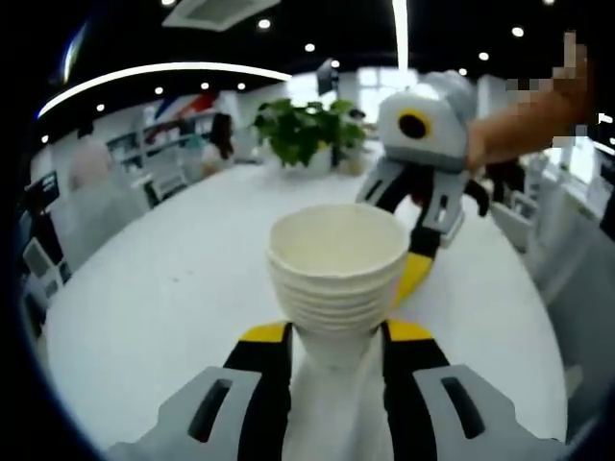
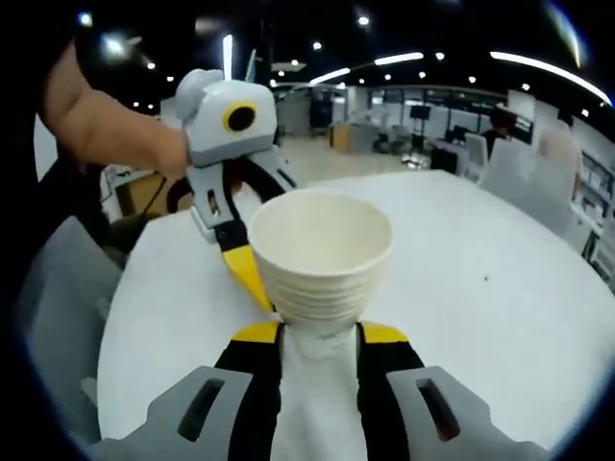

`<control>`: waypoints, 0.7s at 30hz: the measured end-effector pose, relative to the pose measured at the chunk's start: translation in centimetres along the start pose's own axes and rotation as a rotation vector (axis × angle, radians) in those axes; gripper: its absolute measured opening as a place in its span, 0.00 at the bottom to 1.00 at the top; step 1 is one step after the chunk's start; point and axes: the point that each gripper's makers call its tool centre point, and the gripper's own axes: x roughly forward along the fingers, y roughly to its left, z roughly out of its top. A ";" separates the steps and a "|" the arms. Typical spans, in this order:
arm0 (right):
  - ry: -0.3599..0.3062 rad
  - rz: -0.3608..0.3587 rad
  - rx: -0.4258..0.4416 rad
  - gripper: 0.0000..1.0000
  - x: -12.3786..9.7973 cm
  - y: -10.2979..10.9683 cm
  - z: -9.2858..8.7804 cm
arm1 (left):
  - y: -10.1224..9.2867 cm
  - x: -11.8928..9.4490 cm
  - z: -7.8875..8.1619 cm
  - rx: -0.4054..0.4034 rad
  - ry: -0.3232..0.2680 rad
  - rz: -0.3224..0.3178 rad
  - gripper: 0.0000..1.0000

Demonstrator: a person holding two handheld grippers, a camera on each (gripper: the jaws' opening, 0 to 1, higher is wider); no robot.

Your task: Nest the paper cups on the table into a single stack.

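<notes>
Clenching the narrow foot of the stack (image 1: 336, 269) from both sides, black yellow-tipped fingers of the left gripper (image 1: 336, 331) in the left gripper view. Looked like matte off-white paper, tapered, with ribbed rims layered close under a round open mouth. Sat upright over the smooth white tabletop (image 1: 163, 279). Met at its right flank by a yellow finger of the right gripper (image 1: 423, 240), grey-shelled and held by a hand.

Showed the same stack (image 2: 322, 254) in the right gripper view, with the right gripper (image 2: 322, 331) pinching its foot and the left gripper (image 2: 235, 240) touching its left flank. Left wide bare tabletop (image 2: 480, 279) all round, curving to a rounded edge. Saw a leafy plant (image 1: 303, 130) at the far edge and a grey chair (image 2: 58, 288) beside the near edge.
</notes>
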 end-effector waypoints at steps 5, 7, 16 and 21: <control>0.006 0.002 0.001 0.26 0.7 -1.7 0.9 | 1.9 0.2 0.5 -0.005 -0.007 0.000 0.36; 0.014 0.003 -0.008 0.26 0.9 -2.2 1.1 | 2.6 0.3 0.5 -0.011 -0.009 0.000 0.36; 0.040 0.015 0.007 0.26 2.6 -3.2 0.2 | 4.0 1.2 -0.9 -0.042 -0.002 0.008 0.36; 0.044 0.019 0.028 0.26 3.3 -2.3 -1.3 | 3.2 1.6 -2.4 -0.044 0.013 0.000 0.36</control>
